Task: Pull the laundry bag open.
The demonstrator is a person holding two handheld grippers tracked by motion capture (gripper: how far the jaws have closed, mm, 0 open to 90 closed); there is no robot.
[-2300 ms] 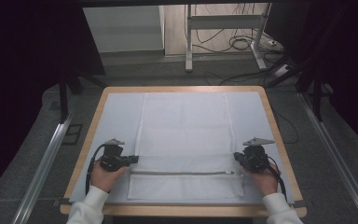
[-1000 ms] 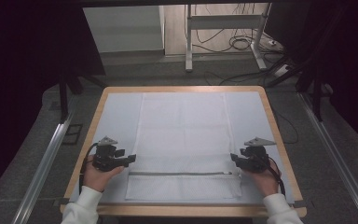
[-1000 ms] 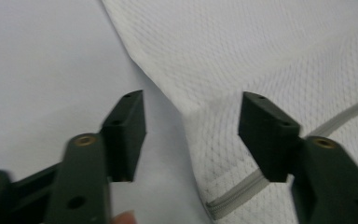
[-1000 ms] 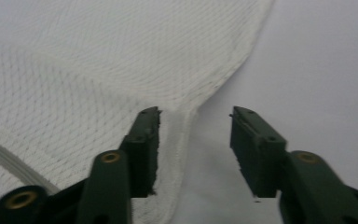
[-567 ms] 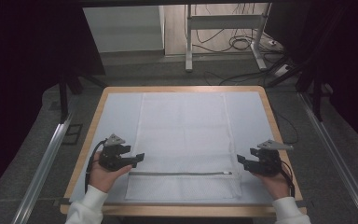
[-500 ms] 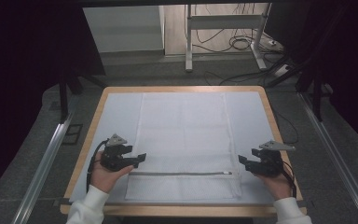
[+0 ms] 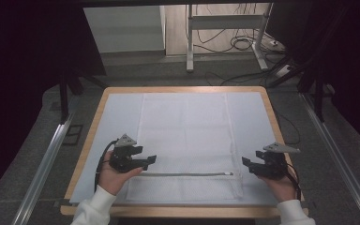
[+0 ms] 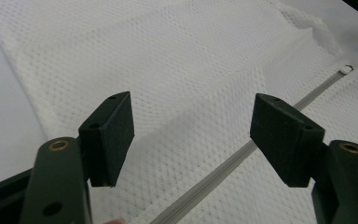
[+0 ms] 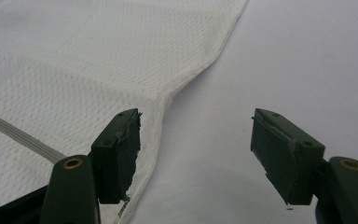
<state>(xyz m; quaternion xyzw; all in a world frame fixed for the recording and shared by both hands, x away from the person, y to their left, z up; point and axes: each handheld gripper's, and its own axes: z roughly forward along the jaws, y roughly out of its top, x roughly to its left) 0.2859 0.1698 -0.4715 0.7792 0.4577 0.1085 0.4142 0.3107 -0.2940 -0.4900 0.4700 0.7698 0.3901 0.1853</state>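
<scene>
You held both tongs wide and empty: left gripper [image 7: 149, 160] over the mesh bag [image 7: 185, 140] beside its zipper [image 7: 187, 174], right gripper [image 7: 246, 164] just off the bag's edge. The bag lay flat, zipper apparently closed; whatever came next looked unstarted.

I see a white mesh bag [image 7: 183, 140] with a fine honeycomb weave, crossed by a pale grey zipper [image 7: 187, 174]. It lies on a light bluish-white sheet [image 7: 117, 117], framed by the table's [image 7: 85, 154] tan wooden rim. My left gripper [image 7: 149, 161] and right gripper [image 7: 244, 164] are black, each topped by a grey plate; up close their jaws read dark green with brass-coloured screws. My sleeves [image 7: 93, 206] are white. The floor [image 7: 37, 126] is dark grey.
</scene>
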